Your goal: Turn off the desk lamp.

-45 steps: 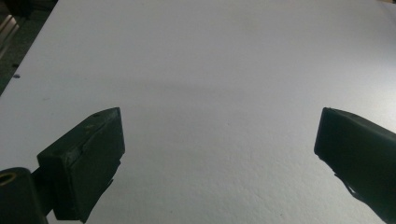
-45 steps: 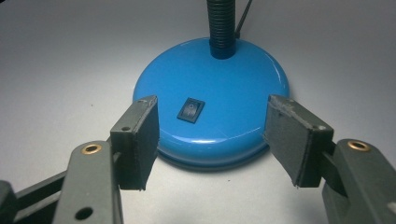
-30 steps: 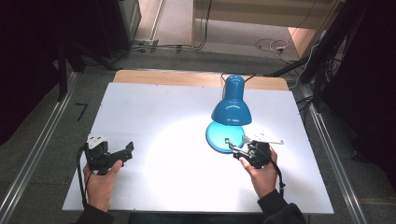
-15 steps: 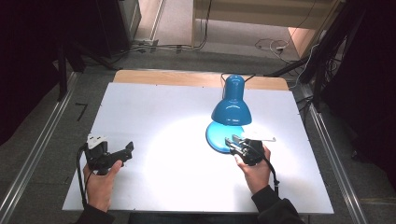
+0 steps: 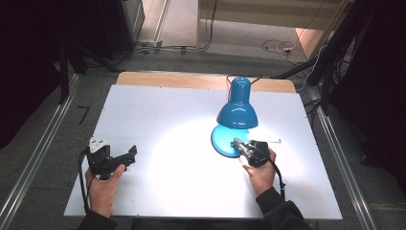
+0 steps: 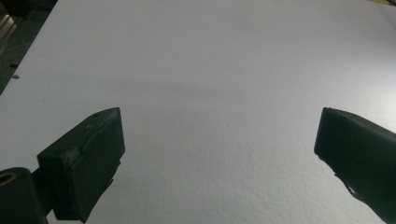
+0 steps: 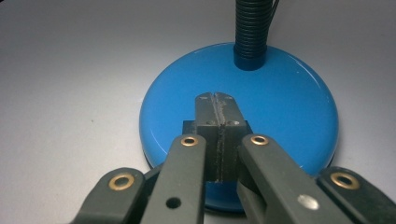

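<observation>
the blue lamp (image 5: 237, 112) stands lit on the right half of the white surface (image 5: 167, 115), its shade tipped down over its round base (image 7: 289, 112). the right claw (image 7: 217, 105) has its jaws pressed together with nothing between them, and its tip sits over the near part of the base, where a small dark block, likely the switch, is just behind the tips; whether it touches cannot be told. the left claw (image 6: 219, 140) is spread wide over bare surface near the left front, well apart from the lamp, holding nothing. the risk, as i judge it, is that a push from the closed tip slides off the glossy, curved base or shoves the whole lamp back instead of working the switch, since nothing steadies it. the tilted shade makes the lamp top-heavy, so a hard push could rock it. no brand, label or writing can be read on the lamp or either claw.
</observation>
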Motion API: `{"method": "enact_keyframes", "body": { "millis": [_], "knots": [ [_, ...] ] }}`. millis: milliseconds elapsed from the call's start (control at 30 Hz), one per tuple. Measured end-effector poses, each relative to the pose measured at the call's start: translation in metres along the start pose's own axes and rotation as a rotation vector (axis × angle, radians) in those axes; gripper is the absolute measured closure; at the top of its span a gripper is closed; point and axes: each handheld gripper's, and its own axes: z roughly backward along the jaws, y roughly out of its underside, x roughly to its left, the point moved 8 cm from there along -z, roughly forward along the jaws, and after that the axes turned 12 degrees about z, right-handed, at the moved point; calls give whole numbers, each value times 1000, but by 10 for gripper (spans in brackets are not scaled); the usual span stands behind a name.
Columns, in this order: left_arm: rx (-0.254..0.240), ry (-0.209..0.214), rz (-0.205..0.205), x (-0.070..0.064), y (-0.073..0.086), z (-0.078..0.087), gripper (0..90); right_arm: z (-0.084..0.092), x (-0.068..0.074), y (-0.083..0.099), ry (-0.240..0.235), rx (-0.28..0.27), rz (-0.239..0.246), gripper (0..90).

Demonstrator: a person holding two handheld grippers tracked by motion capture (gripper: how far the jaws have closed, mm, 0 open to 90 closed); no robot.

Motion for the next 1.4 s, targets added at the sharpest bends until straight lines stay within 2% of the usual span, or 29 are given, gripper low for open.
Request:
{"method": "enact_keyframes", "body": {
  "millis": [500,1400],
  "knots": [
    [4,0,-2,0,0,0,24,-8,-4,4,21,22,2,875],
    [4,-1,-6,0,1,0,24,-12,-4,6,20,29,24,879]
  ]
}}
